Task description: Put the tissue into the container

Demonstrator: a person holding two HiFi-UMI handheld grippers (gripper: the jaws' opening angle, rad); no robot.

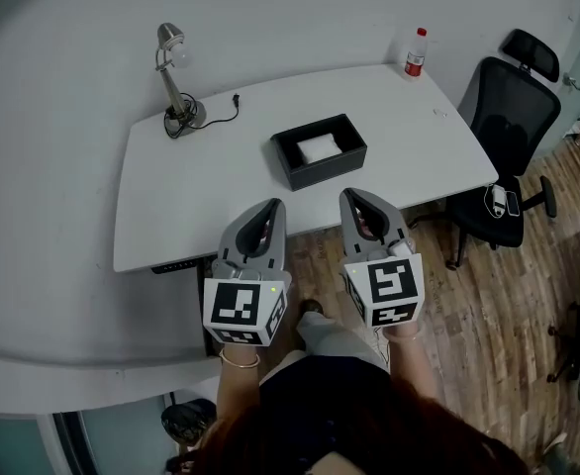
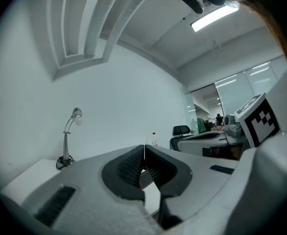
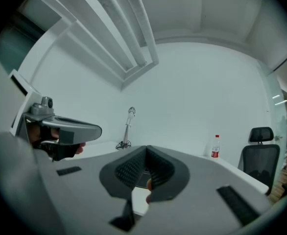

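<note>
A black rectangular container point(image 1: 344, 156) stands near the middle of the white table point(image 1: 191, 201). A white tissue point(image 1: 318, 147) lies inside it. Both grippers hover side by side in front of the table's near edge, short of the container and pointing toward it. My left gripper point(image 1: 273, 207) has its jaws pressed together with nothing between them, and its gripper view point(image 2: 144, 150) shows the same. The right gripper point(image 1: 353, 197) is likewise shut and empty point(image 3: 146, 152), with a hand around its handle.
A desk lamp point(image 1: 174, 75) with a trailing cable stands at the table's far left. A bottle with a red cap point(image 1: 416, 53) stands at the far right corner. A black office chair point(image 1: 506, 146) is to the right of the table, on a wooden floor.
</note>
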